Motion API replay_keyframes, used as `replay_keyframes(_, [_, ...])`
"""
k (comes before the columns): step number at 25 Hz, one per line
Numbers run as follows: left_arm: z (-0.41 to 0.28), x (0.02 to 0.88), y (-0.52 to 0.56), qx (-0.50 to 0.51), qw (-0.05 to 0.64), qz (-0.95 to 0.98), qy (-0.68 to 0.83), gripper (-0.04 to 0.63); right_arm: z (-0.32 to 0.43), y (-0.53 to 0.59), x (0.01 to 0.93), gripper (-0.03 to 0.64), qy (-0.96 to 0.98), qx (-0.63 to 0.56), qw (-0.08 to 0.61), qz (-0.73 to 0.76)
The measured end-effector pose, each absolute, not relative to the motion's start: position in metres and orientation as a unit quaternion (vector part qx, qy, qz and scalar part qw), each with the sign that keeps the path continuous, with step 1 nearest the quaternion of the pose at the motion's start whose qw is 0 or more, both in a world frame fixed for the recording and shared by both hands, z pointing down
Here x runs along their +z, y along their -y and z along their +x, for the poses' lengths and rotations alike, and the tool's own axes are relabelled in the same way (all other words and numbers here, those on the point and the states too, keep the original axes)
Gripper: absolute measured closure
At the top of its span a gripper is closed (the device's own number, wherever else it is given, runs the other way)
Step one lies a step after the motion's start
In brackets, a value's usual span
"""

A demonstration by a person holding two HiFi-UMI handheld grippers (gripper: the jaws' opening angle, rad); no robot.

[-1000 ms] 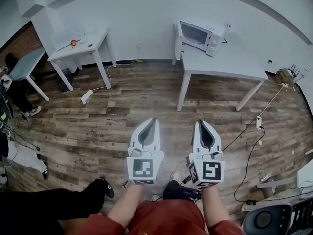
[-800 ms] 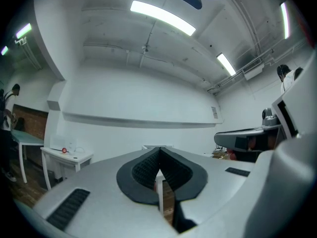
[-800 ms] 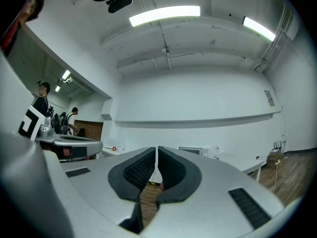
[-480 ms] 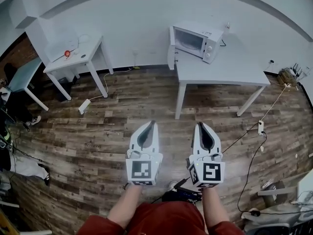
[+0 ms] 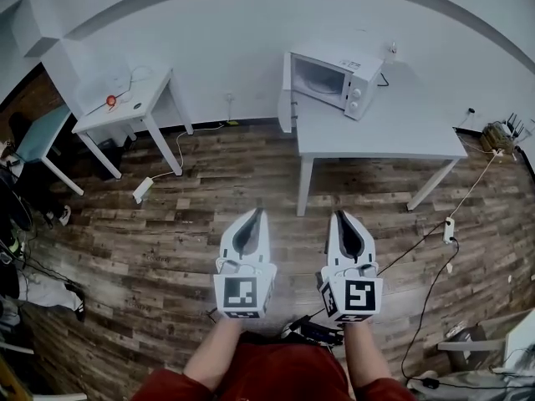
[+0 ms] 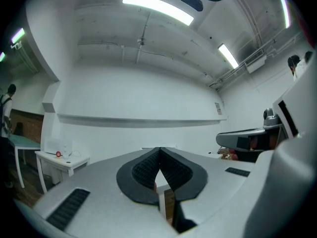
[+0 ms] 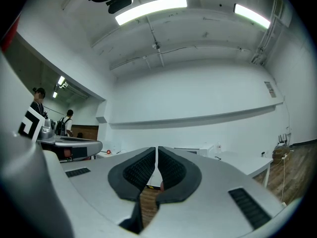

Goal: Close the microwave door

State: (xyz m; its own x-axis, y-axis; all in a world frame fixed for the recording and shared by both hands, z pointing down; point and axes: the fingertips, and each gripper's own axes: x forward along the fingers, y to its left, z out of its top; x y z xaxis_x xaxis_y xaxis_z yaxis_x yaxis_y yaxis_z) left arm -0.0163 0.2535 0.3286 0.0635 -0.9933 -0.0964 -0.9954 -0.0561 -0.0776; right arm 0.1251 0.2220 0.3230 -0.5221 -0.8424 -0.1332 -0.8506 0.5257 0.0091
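Note:
A white microwave stands at the back left corner of a white table by the wall. Its door hangs open, swung out past the table's left end. Both grippers are held side by side over the wooden floor, well short of the table and pointing towards it. My left gripper is shut and holds nothing, with its pads meeting. My right gripper is also shut and empty. The microwave shows small, far beyond the right jaws.
A small white table with a red item stands at the left wall, with a blue table beside it. A power strip and cables lie on the floor. People stand far left in both gripper views.
The person has walked forward: the microwave and its table have come nearer and lower in the head view. Both grippers travelled along, still shut and side by side.

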Motion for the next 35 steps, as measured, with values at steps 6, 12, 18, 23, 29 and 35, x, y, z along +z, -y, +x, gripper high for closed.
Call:
replay_keyframes(6, [-0.015, 0.331, -0.227, 0.008, 0.062, -0.723, -0.688, 0.569, 0.123, -0.194, 0.326, 0.580, -0.875, 0.037, 0.059, -0.480])
replay_keyframes(12, [-0.026, 0.338, -0.194, 0.013, 0.058, -0.727, -0.684, 0.569, 0.113, -0.163, 0.334, 0.580, -0.871, 0.034, 0.051, -0.487])
replay_keyframes(18, [-0.047, 0.338, -0.152, 0.018, 0.053, -0.735, -0.676, 0.569, 0.088, -0.125, 0.330, 0.580, -0.868, 0.037, 0.048, -0.492])
replay_keyframes(23, [-0.072, 0.333, -0.117, 0.026, 0.054, -0.742, -0.668, 0.569, 0.061, -0.092, 0.328, 0.580, -0.863, 0.039, 0.043, -0.501])
replay_keyframes(29, [-0.107, 0.334, -0.085, 0.026, 0.056, -0.751, -0.657, 0.569, 0.027, -0.062, 0.325, 0.580, -0.856, 0.045, 0.040, -0.513])
replay_keyframes(35, [-0.137, 0.336, -0.054, 0.034, 0.052, -0.763, -0.643, 0.569, -0.001, -0.036, 0.324, 0.580, -0.846, 0.053, 0.036, -0.529])
